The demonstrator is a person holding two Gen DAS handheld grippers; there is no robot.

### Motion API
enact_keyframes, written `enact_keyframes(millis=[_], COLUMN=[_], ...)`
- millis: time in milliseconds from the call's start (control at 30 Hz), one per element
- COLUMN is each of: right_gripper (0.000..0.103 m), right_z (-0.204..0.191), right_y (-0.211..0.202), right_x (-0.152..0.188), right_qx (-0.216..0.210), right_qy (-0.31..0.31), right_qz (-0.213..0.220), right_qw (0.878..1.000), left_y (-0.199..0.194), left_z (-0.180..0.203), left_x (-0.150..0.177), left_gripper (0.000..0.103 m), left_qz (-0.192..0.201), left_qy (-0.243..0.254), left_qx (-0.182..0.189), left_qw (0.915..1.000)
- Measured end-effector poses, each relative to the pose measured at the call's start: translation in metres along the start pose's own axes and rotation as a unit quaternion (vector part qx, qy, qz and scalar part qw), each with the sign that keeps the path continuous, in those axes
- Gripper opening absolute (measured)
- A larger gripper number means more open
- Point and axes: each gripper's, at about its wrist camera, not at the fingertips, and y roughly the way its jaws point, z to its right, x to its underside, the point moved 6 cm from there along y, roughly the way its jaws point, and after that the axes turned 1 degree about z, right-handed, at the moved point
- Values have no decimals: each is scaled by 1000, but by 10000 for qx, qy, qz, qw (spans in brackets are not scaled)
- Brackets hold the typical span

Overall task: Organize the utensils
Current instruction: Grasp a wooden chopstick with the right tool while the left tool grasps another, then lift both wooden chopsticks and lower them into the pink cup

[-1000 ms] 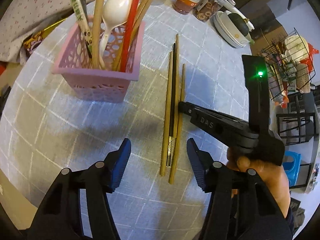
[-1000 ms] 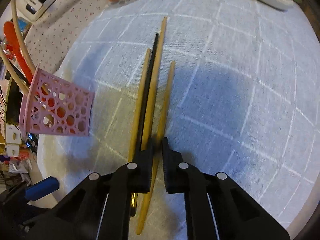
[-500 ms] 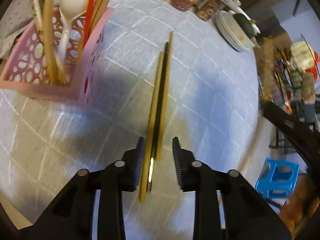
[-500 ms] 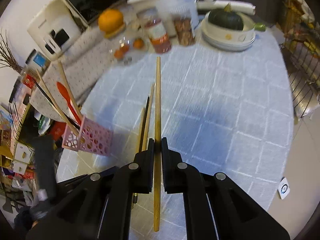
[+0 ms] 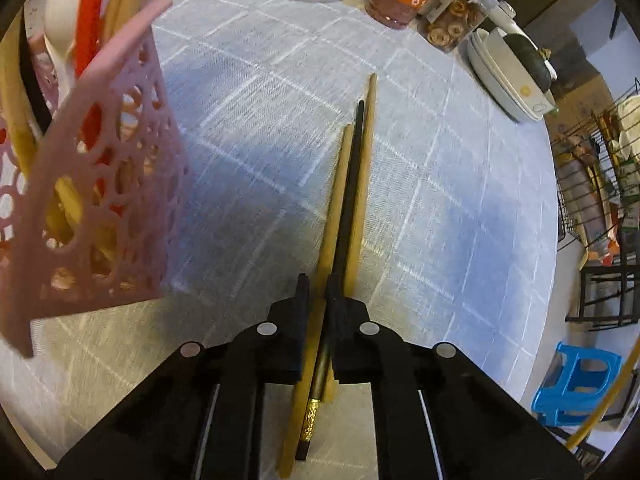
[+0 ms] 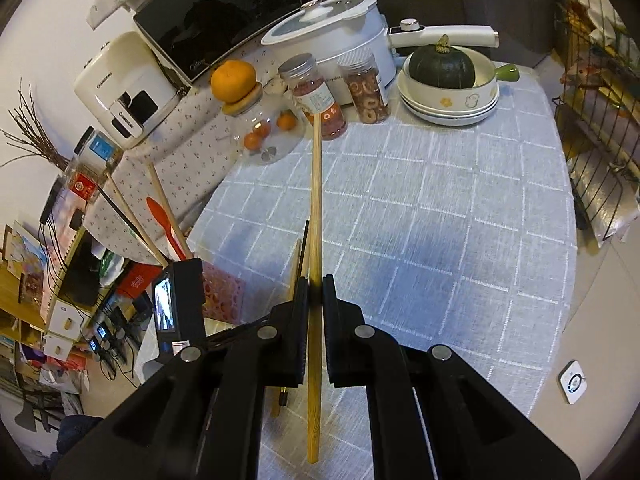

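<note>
Three chopsticks lie side by side on the checked tablecloth (image 5: 460,200): a wooden one (image 5: 338,184), a black one (image 5: 353,176) with a gold end, and a longer wooden one (image 5: 367,152). My left gripper (image 5: 317,284) is down on them and shut, with the left wooden chopstick between its tips. The black one runs under its right finger. The pink perforated basket (image 5: 120,200) stands close on the left, holding a red spoon, a white spoon and several sticks. My right gripper (image 6: 316,288) is shut on another wooden chopstick (image 6: 316,200), held above the table and pointing away.
At the table's far edge stand two jars (image 6: 320,100), stacked bowls with a dark green squash (image 6: 444,68), a white electric pot (image 6: 332,32) and oranges (image 6: 234,76). A blue stool (image 5: 576,384) and a wire rack (image 5: 600,168) are off the right edge.
My left gripper came down over the chopsticks near their ends and closed. My right gripper lifted one wooden chopstick off the table and rose, bringing the far side of the table into its view.
</note>
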Motion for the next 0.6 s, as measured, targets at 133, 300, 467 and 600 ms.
enact_keyframes(millis=[133,300,467,600], right_gripper=[7,7,7,7], right_z=[2,6,12,15], right_y=[-3,-2,-2,-6], right_x=[-1,-1,-2,-7], right_qx=[-35,4,85,114], right_qy=[23,65,103,171], right_qz=[25,-4,28,138], right_qw=[10000,10000,9999,9997], left_y=[2,10,4,-17], left_z=[2,14,23,35], left_x=[-6,-7,-1,4], left_gripper=[5,7,6,6], left_qz=[54,-37,-30,155], left_qy=[150,541,832,1031], left_qx=[-114,-182,-122,180], left_qw=[9998,9984,9965,9944])
